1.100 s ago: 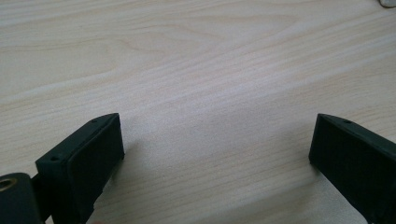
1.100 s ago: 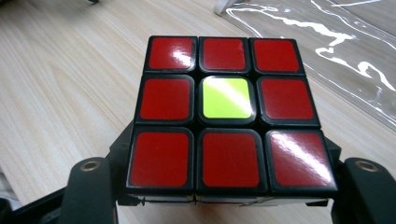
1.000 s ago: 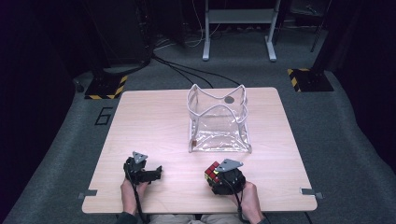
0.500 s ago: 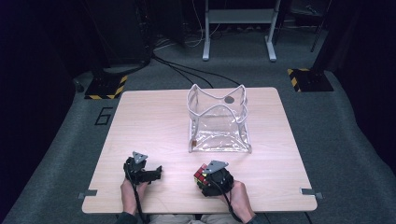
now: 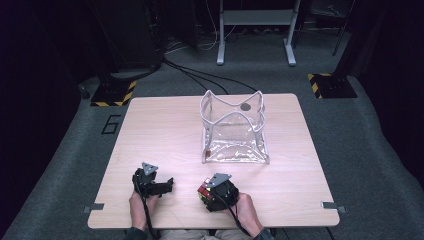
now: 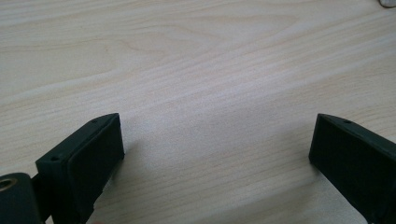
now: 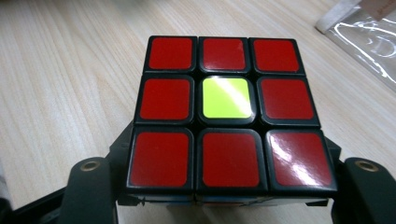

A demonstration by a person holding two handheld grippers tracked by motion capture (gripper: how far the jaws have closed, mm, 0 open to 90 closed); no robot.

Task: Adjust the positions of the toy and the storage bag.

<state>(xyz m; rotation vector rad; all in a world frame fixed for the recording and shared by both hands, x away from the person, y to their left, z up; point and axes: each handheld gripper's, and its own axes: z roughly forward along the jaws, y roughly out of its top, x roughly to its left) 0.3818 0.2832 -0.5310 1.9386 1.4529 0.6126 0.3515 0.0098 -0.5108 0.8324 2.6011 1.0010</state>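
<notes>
Pale wood table [image 5: 165, 130] on grey carpet [image 5: 360, 130], dark room. Puzzle cube [image 7: 226, 112] clamped in right gripper [image 5: 216, 192] at near edge. Left gripper [image 5: 162, 186] spread wide, nothing between. Clear bag [image 5: 234, 131] mid-table.

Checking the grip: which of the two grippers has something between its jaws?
The right gripper, clamped on the puzzle cube; the left gripper stands open over bare table.

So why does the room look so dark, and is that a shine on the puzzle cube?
High view: light falls on the table while the floor around it fades to black; the clear bag glints. Right gripper view: a white glare streak on the cube, lower right red tile. Left gripper view: soft shadows beside the jaws.
</notes>
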